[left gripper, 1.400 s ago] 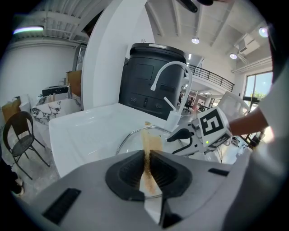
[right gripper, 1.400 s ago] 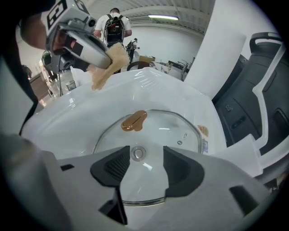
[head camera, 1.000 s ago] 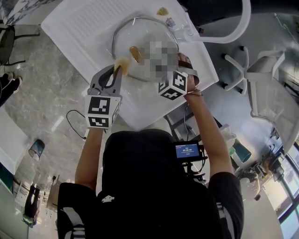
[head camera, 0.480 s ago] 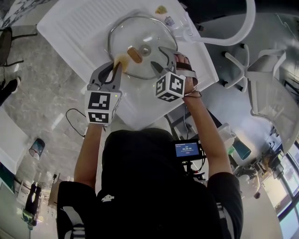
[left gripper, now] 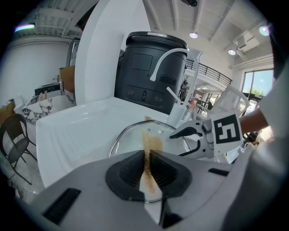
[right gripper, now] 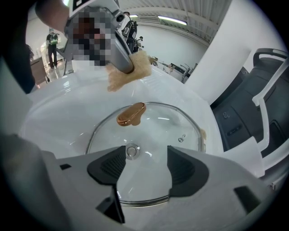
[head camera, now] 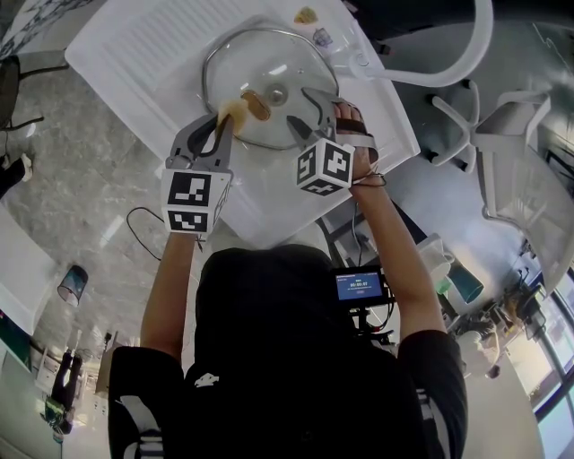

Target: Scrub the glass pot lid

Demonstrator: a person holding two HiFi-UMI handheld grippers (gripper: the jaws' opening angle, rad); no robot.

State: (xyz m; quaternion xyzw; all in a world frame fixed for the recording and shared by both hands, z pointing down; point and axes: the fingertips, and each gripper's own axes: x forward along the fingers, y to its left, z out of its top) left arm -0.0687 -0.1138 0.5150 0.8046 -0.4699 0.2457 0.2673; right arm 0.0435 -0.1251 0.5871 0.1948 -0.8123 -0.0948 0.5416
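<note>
The glass pot lid (head camera: 287, 67) lies flat on a white ribbed drainboard (head camera: 143, 45). A copper-coloured knob (head camera: 256, 105) rests on the glass beside the lid's steel centre fitting (right gripper: 131, 151). My left gripper (head camera: 224, 124) is at the lid's near-left rim, shut on a tan sponge (head camera: 237, 111). In the left gripper view the sponge (left gripper: 147, 151) sticks out between the closed jaws toward the lid (left gripper: 131, 137). My right gripper (head camera: 298, 106) hovers open over the lid's near-right part. Its jaws straddle bare glass (right gripper: 149, 131), gripping nothing.
A small tan scrap (head camera: 308, 15) lies beyond the lid's far rim. A white curved faucet (head camera: 448, 67) and a black bin (left gripper: 149, 67) stand behind the drainboard. White chairs (head camera: 466, 125) are at the right, and marble floor (head camera: 99, 188) lies to the left.
Very little: both grippers stay at the lid. The right gripper has edged slightly left, and the sponge remains at the near-left rim.
</note>
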